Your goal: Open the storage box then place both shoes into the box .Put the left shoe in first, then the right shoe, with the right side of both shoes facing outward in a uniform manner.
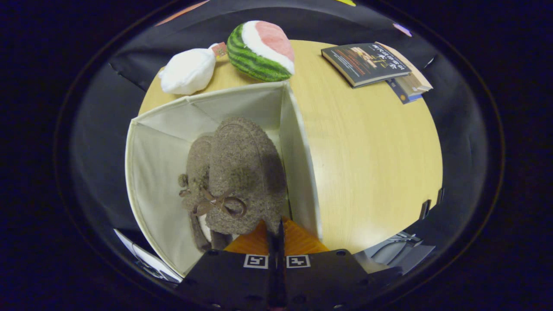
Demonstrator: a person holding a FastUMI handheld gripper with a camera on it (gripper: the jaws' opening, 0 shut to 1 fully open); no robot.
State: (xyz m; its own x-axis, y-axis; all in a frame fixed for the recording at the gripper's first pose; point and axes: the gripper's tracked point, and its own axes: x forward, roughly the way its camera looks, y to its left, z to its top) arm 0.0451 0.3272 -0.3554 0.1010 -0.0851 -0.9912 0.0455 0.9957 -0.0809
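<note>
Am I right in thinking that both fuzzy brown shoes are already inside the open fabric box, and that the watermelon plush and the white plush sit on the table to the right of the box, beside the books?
Not quite. In the gripper view both shoes are inside the open box, just ahead of the closed gripper, but the watermelon plush and white plush sit beyond the box's far wall; the books lie apart, further right.

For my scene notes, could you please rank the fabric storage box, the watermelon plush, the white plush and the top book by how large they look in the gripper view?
1. Cream fabric storage box, closest to the camera.
2. Striped watermelon-slice plush.
3. Dark-covered top book and white plush: look alike, so not ranked.
The hand-held gripper is shut on the brown fuzzy shoe.
</note>
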